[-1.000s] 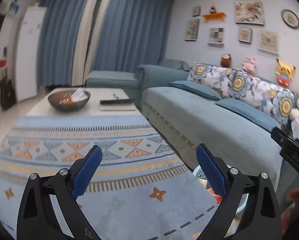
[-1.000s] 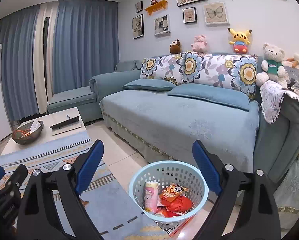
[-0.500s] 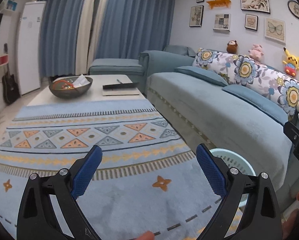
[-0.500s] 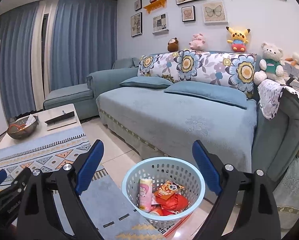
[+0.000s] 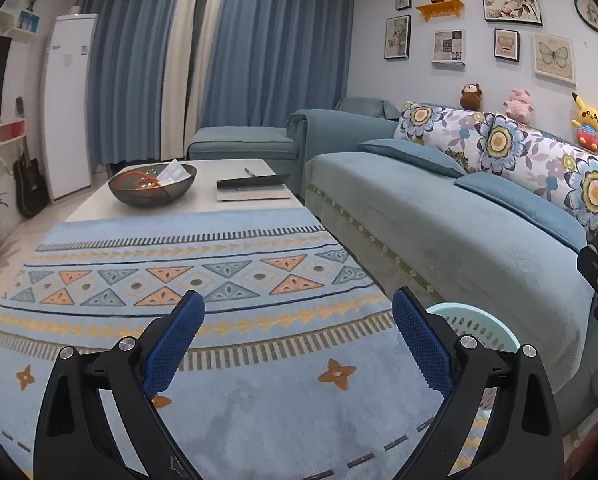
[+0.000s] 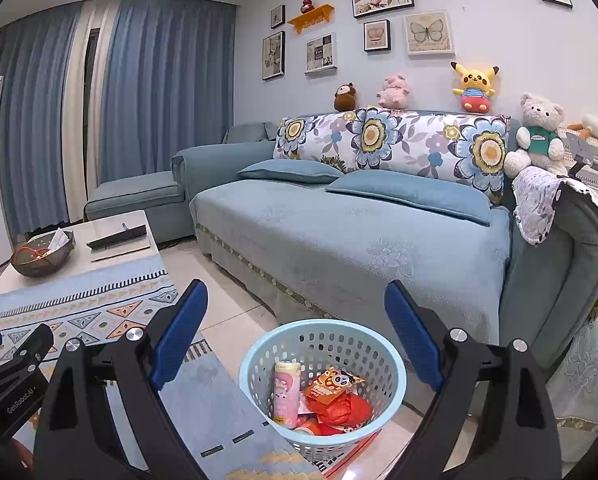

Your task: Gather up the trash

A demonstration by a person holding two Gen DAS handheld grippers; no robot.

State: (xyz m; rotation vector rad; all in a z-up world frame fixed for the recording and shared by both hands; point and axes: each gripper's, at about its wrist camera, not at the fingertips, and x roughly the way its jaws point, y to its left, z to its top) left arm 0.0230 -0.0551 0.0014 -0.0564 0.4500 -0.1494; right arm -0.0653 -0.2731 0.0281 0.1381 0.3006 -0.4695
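A light blue perforated basket (image 6: 391,364) stands on the floor between the rug and the sofa. It holds a pink can (image 6: 286,394), an orange snack packet (image 6: 333,384) and red wrappers (image 6: 345,408). My right gripper (image 6: 295,308) is open and empty, above and just behind the basket. My left gripper (image 5: 298,314) is open and empty over the rug; the basket's rim (image 5: 475,322) shows behind its right finger. The left gripper's body shows at the left edge of the right wrist view (image 6: 15,364).
A patterned blue rug (image 5: 179,280) covers the floor. A white coffee table (image 5: 91,204) carries a dark bowl (image 5: 153,188) with orange items and paper, and a book with a remote (image 5: 253,188). A blue sofa (image 6: 339,240) with cushions and plush toys runs along the right.
Both grippers have stayed open and empty. The left wrist view has swung up and slightly left, showing more wall and coffee table. The right view has shifted slightly, the basket sitting a little more central.
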